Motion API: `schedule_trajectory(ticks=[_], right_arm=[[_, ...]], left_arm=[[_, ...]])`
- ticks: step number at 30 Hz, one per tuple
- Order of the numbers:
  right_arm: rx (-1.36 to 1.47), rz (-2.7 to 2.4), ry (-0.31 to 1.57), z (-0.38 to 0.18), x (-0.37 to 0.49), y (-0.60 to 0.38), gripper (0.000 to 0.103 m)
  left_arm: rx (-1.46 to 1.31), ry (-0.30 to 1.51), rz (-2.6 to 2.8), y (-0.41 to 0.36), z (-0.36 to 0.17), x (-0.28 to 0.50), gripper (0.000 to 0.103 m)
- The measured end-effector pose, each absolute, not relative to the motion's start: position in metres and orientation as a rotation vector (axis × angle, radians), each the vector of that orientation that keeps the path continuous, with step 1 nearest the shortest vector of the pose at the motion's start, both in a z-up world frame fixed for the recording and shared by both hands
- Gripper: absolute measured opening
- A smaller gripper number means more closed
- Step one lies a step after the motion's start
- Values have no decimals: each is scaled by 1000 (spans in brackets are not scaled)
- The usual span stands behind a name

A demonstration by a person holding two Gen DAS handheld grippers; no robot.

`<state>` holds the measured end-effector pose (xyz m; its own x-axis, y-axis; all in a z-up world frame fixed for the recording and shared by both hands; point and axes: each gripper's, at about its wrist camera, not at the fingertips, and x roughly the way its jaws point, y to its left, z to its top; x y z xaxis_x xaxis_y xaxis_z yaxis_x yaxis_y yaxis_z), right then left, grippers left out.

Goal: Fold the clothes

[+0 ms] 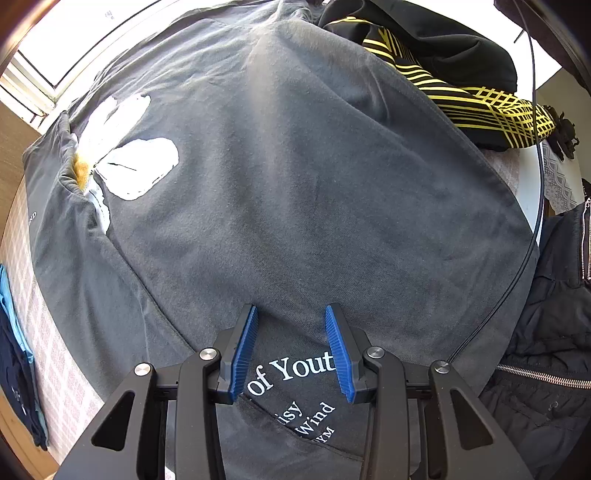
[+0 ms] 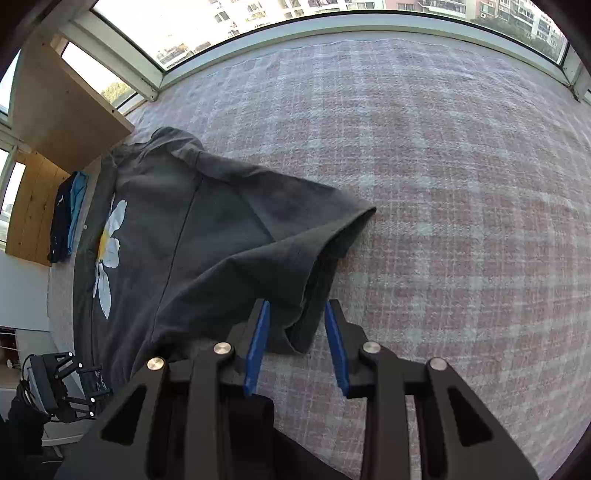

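Note:
A dark grey T-shirt (image 1: pixel 295 166) with a white daisy print (image 1: pixel 136 166) and white lettering (image 1: pixel 295 369) is spread on a pink checked bed cover (image 2: pixel 443 184). My left gripper (image 1: pixel 291 310) stands open just above the shirt, its blue pads on either side of the lettering, holding nothing. In the right wrist view the same T-shirt (image 2: pixel 207 221) lies to the left, with its sleeve (image 2: pixel 332 229) pointing right. My right gripper (image 2: pixel 297 306) is open, and a folded edge of the sleeve's cloth (image 2: pixel 299 332) lies between its fingers. The left gripper (image 2: pixel 62 384) also shows at the lower left.
A black garment with yellow stripes (image 1: pixel 461 99) lies past the shirt at the upper right. A black padded jacket with a zip (image 1: pixel 546 332) and a thin black cable (image 1: pixel 532 221) are at the right. Folded blue clothes (image 2: pixel 68 218) sit by a wooden cabinet (image 2: pixel 55 103). A window (image 2: pixel 295 22) runs along the far side.

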<state>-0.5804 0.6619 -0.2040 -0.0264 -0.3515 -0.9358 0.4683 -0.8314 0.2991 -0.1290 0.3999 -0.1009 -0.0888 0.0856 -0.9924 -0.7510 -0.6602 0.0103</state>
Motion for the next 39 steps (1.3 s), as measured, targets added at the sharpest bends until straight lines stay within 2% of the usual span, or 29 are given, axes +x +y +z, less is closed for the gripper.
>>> schedule_trajectory(ticks=[6, 7, 9, 11, 13, 14, 18, 21, 22, 25, 29, 39], right_arm=[[1711, -1863, 104, -222, -573, 656, 30], [1712, -1851, 102, -222, -571, 657, 27], [1717, -1837, 116, -227, -568, 652, 7], [1722, -1834, 134, -232, -565, 647, 5], [1723, -1853, 135, -232, -560, 653, 4], [1730, -1850, 121, -230, -556, 660, 4], [1774, -1827, 73, -224, -542, 693, 4], [1826, -1891, 192, -223, -542, 702, 6], [1835, -1928, 168, -220, -547, 707, 7], [1793, -1968, -19, -207, -568, 716, 17], [1765, -2029, 12, -208, -602, 703, 26], [1791, -2032, 60, -231, -655, 684, 29]], left_arm=[[-1596, 750, 1799, 398, -100, -128, 37], [-1597, 753, 1798, 398, -99, -128, 38], [-1598, 754, 1801, 399, -98, -127, 38], [-1599, 758, 1807, 399, -97, -127, 40], [-1603, 761, 1821, 399, -96, -126, 48], [-1606, 755, 1824, 399, -96, -126, 48], [-1603, 749, 1825, 399, -95, -122, 49], [-1596, 769, 1823, 401, -93, -118, 48], [-1596, 777, 1823, 402, -93, -116, 48], [-1587, 822, 1828, 404, -91, -111, 48], [-1591, 839, 1808, 409, -88, -101, 48], [-1607, 821, 1797, 424, -86, -74, 48]])
